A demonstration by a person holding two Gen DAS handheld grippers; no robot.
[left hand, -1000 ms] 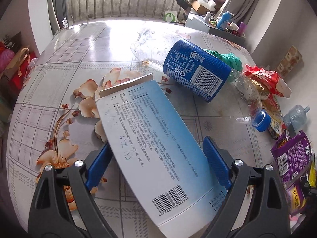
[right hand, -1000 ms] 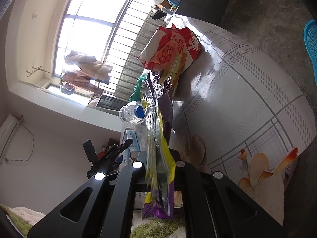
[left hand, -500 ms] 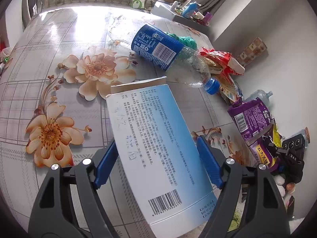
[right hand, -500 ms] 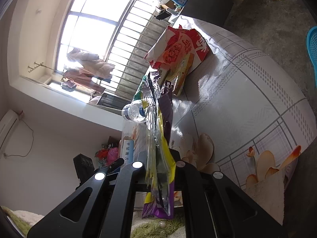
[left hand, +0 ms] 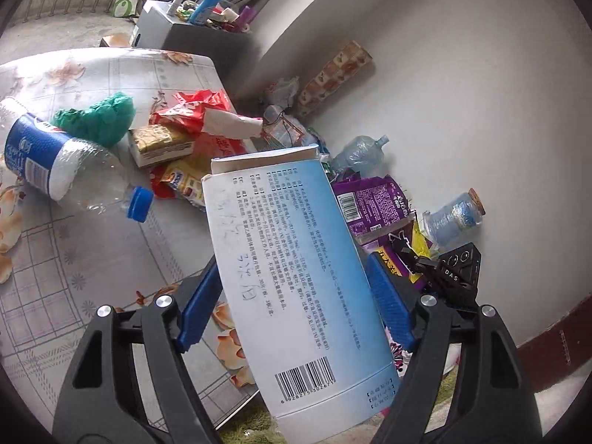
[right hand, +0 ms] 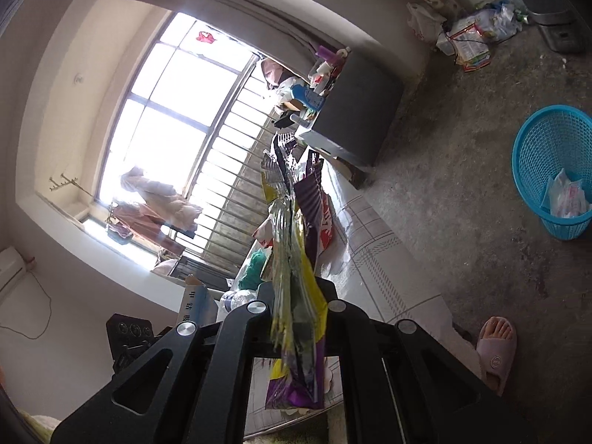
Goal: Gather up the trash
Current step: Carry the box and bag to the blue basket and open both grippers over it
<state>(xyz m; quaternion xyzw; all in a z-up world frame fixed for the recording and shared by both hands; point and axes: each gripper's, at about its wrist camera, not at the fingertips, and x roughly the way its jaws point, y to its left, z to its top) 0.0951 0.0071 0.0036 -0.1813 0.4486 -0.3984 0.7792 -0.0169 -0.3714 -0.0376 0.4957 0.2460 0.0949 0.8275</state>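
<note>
Left gripper (left hand: 296, 303) clamps pale-blue printed cardboard box (left hand: 296, 277), now lifted off floral table (left hand: 92, 259). Right gripper (right hand: 296, 318) pinches purple-yellow foil wrappers (right hand: 292, 259), swung toward blue mesh basket (right hand: 532, 170).

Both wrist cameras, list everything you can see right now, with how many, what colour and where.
Carton: one, pale blue and white, clamped in the left gripper.
Snack wrappers: a bunch, purple, yellow and silver, pinched in the right gripper.
Plastic bottle: one, clear with blue label and cap, lying on the table.
Plastic bag: one, green, crumpled behind the bottle.
Snack bag: one, red, near the table's far edge.
Table: one, floral cloth.
Basket: one, blue, on the floor, a wrapper inside.
Cabinet: one, dark grey, cluttered top.
Foot: one, pink slipper, on the floor.
Left gripper: black, blue pads.
Right gripper: black.
</note>
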